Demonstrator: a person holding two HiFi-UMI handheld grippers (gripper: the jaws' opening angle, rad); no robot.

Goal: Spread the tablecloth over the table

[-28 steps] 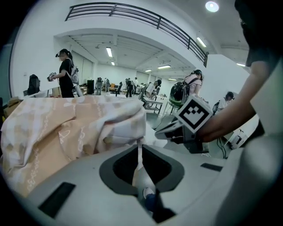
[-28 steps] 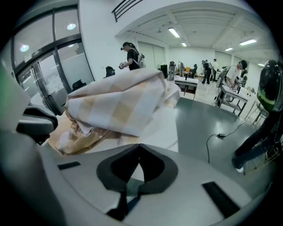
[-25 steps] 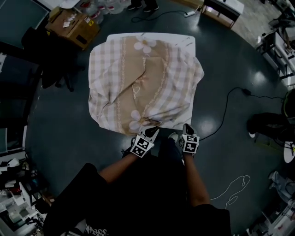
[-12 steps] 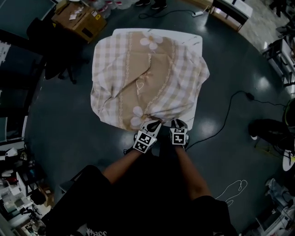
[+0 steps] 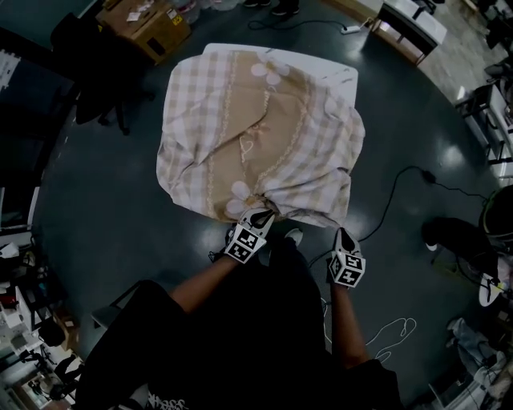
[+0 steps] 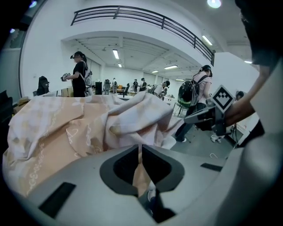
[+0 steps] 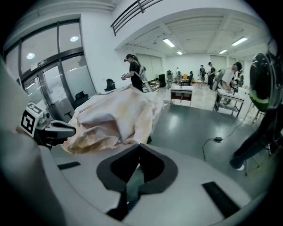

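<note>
Bunching in creased folds, the tablecloth (image 5: 256, 136) covers most of the bench (image 5: 333, 74) and drapes over its left and near edges, while the far edge and the far right corner show bare white. Dark floor (image 5: 112, 224) lies open on every side of the bench. A cardboard box (image 5: 148, 24) and a dark chair (image 5: 96, 76) stand off the far left corner, and a black cable (image 5: 401, 180) trails across the floor to the right, well apart from the bench. At the middle of the near edge the cloth is gathered to a point, and the left claw (image 5: 258, 215) sits right there. Its jaws are closed tight on a thin fold of the beige fabric, which runs up between the pads in the left gripper view. The right claw (image 5: 343, 237) hangs to the right of it, off the near right corner and over the floor, apart from the cloth. Its jaws have just closed together with nothing between them, the cloth lying ahead and to its left.
</note>
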